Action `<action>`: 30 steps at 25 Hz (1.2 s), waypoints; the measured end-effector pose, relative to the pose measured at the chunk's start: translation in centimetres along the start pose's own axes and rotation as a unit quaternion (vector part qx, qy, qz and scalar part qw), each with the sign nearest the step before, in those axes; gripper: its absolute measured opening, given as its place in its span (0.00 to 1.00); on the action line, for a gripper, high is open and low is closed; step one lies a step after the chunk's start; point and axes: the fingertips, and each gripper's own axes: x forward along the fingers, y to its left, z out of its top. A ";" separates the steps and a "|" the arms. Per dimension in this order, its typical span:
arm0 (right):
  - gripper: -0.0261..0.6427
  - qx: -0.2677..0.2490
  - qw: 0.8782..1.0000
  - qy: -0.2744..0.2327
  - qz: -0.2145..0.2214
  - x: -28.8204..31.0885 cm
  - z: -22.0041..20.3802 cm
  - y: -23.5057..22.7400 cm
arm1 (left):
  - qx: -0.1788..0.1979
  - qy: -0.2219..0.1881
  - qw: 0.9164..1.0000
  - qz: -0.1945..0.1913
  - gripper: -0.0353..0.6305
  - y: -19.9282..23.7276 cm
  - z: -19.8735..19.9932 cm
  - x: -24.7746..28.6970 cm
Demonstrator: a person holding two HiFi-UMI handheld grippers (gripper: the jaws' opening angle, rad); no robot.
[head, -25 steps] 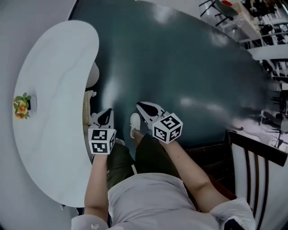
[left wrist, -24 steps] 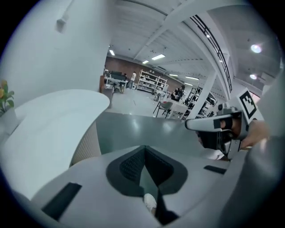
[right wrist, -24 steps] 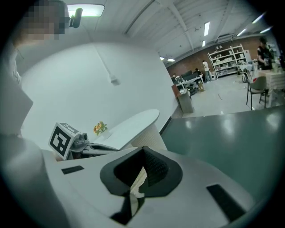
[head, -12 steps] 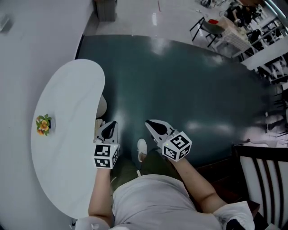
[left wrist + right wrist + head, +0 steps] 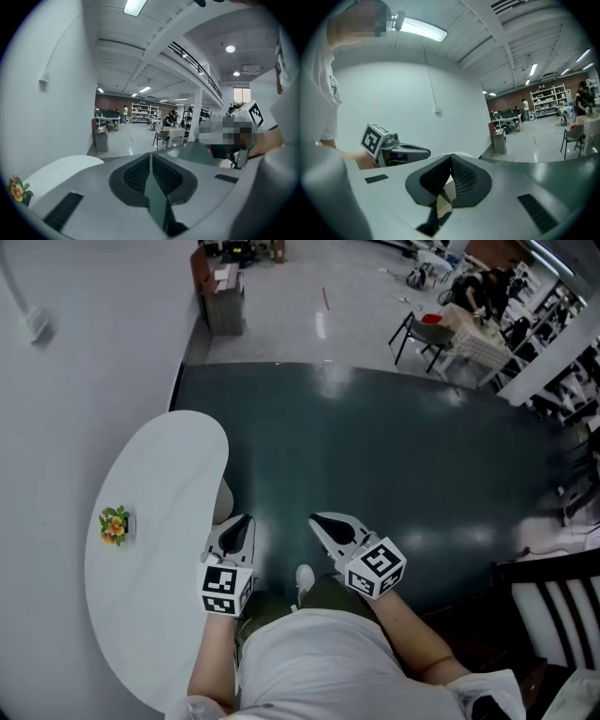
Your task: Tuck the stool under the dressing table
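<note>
Jaws of the left gripper and right gripper are clenched, empty. Stool peeks from under the table, left of centre, just above the left jaws.

Left tongs and right tongs higher up

L: dressing table; R: chair
</note>
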 end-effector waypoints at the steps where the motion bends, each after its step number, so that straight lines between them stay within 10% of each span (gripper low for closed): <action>1: 0.05 -0.005 1.000 -0.004 0.001 -0.4 0.5 0.2 | 0.002 -0.005 1.000 -0.001 0.06 -0.3 0.6 -0.2; 30: 0.05 -0.043 0.998 -0.034 -0.011 -4.3 2.0 0.7 | 0.027 -0.038 0.999 -0.001 0.06 -4.1 4.0 -1.1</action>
